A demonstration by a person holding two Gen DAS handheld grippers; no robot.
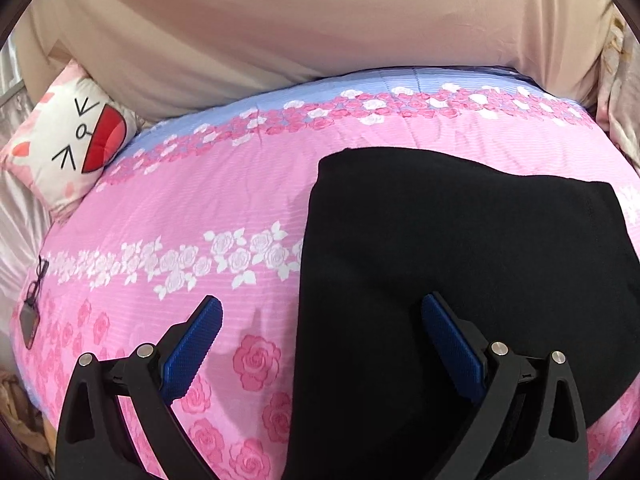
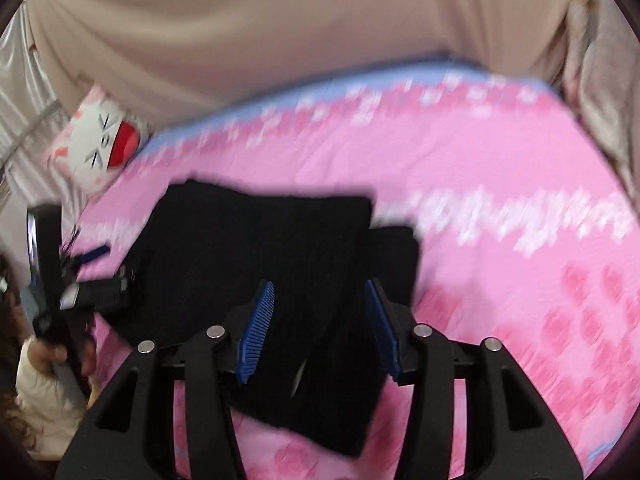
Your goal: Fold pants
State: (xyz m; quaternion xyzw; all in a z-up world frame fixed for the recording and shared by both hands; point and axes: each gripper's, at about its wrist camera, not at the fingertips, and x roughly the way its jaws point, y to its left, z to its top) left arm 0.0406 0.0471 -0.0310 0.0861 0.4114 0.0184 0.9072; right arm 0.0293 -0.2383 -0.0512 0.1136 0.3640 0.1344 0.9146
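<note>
Pink rose-printed bedding (image 1: 224,208) is seen under black pants (image 1: 460,264), folded into a stacked block whose long axis runs from 6 to 12 o'clock. From the left gripper (image 1: 320,316), spread wide and holding nothing, the cloth's edge lies toward 1 o'clock. The right gripper (image 2: 320,292), likewise parted and empty, is poised directly over the block, so it is judged nearer. Only the blurred right view shows the layered lower edge; a cartoon pillow (image 1: 68,140) sits at 10 o'clock

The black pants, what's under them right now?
The black pants lie on the pink rose-print bedsheet. Whatever else lies beneath the fabric is covered and cannot be seen.
</note>
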